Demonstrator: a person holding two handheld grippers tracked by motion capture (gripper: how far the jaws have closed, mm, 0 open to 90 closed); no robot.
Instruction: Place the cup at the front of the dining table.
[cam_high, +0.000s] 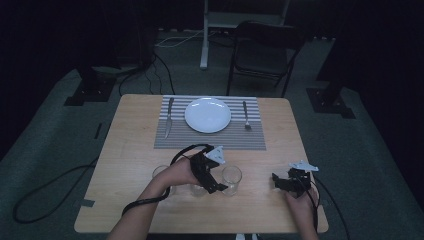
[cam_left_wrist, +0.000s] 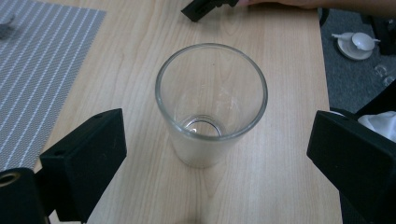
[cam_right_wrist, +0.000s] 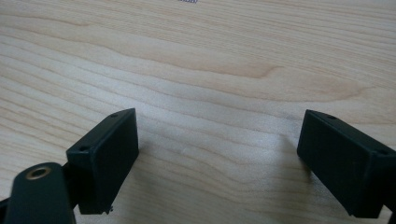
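Note:
An empty clear glass (cam_left_wrist: 211, 105) stands upright on the wooden table (cam_left_wrist: 275, 70). My left gripper (cam_left_wrist: 217, 140) is open, with one black jaw on either side of the glass and a gap on both sides. From above, this glass (cam_high: 231, 177) is near the table's front, with my left gripper (cam_high: 221, 187) beside it on the left. My right gripper (cam_right_wrist: 219, 140) is open over bare wood with nothing between its jaws. It rests low at the front right of the table (cam_high: 278, 181).
Two more glasses (cam_high: 161, 173) (cam_high: 198, 189) stand by my left hand. A striped placemat (cam_high: 210, 140) at the back holds a white plate (cam_high: 208, 115), a knife (cam_high: 169, 117) and a fork (cam_high: 246, 116). A chair (cam_high: 265, 50) stands beyond the table.

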